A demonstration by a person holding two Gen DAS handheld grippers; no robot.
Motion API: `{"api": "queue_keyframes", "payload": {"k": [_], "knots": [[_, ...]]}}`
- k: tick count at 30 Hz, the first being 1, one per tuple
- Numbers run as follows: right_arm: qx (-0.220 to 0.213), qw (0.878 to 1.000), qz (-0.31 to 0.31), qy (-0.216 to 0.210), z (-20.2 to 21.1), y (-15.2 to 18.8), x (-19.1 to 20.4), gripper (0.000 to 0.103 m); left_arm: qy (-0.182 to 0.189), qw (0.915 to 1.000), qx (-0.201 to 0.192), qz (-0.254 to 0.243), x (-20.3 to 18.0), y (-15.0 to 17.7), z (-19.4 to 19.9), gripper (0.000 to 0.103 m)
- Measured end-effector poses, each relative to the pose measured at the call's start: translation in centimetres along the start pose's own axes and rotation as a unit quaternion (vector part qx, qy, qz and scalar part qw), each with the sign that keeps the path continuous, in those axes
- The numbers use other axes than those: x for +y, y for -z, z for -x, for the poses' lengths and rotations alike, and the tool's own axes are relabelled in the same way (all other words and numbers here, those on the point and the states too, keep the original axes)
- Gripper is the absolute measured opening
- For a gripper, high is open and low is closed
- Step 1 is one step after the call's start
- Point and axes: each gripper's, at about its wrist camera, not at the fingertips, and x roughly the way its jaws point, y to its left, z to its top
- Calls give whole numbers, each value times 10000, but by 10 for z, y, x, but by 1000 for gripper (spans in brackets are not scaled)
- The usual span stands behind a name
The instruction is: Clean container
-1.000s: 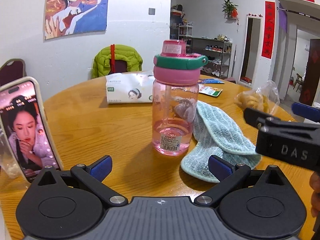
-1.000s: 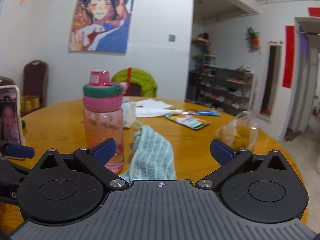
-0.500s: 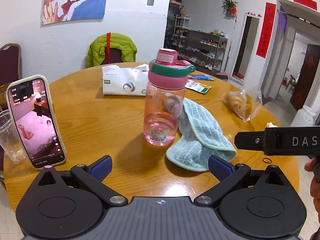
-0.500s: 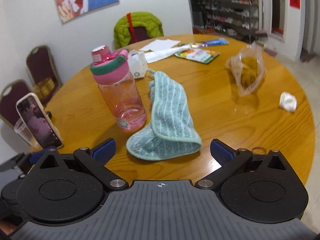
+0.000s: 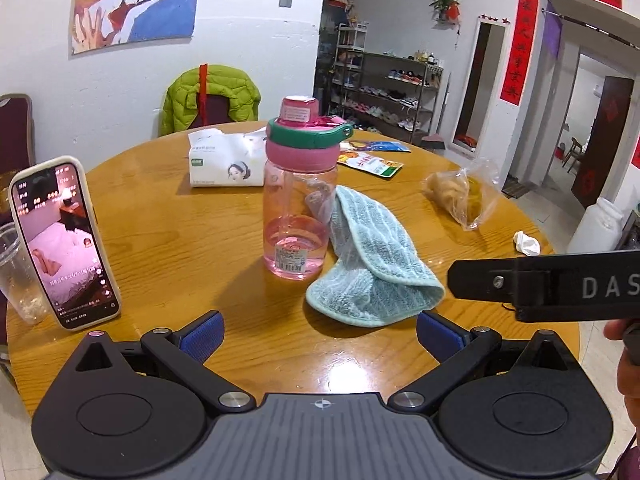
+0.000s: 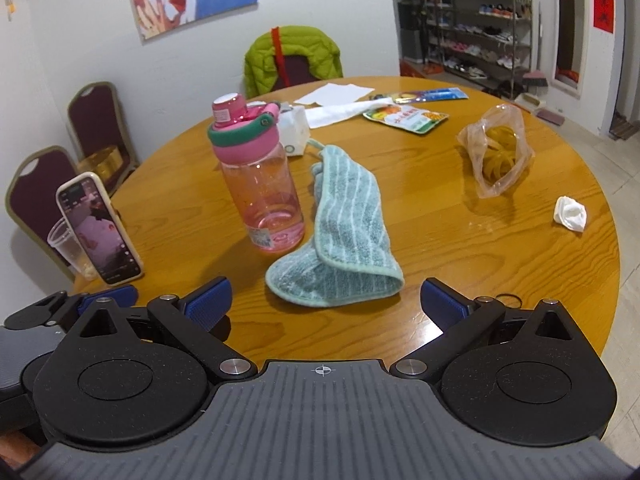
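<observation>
A pink transparent water bottle [image 5: 295, 216] with a pink and green lid stands upright on the round wooden table [image 5: 192, 240]; it also shows in the right wrist view [image 6: 260, 192]. A light blue striped cloth [image 5: 372, 264] lies folded just right of it, also in the right wrist view [image 6: 344, 240]. My left gripper [image 5: 320, 330] is open and empty, short of the bottle and cloth. My right gripper [image 6: 325, 300] is open and empty, above the table's near edge in front of the cloth. Its side shows at the right of the left wrist view [image 5: 560, 284].
A phone [image 5: 64, 240] leans against a clear plastic cup [image 5: 16, 272] at the left. A tissue pack [image 5: 226, 166], snack packets [image 6: 404, 114], a bag of rubber bands [image 6: 498, 152], a crumpled tissue [image 6: 570, 214] and a hair tie [image 6: 509, 301] lie on the table. Chairs stand behind.
Both grippers have pulled back and risen, so the views now look down on more of the table. Bottle and cloth have not moved. Both grippers stay open.
</observation>
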Motion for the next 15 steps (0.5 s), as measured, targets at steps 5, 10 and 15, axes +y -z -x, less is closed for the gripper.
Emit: {"api": "queue_keyframes", "payload": {"k": [5, 10, 15], "knots": [[3, 10000, 44, 31, 0, 3, 2, 103, -62, 9999, 72, -40, -2, -1, -3, 102], [20, 9999, 125, 63, -2, 4, 5, 103, -117, 9999, 117, -27, -2, -2, -5, 102], [51, 9999, 151, 62, -4, 6, 6, 103, -130, 9999, 95, -49, -3, -2, -3, 102]]}}
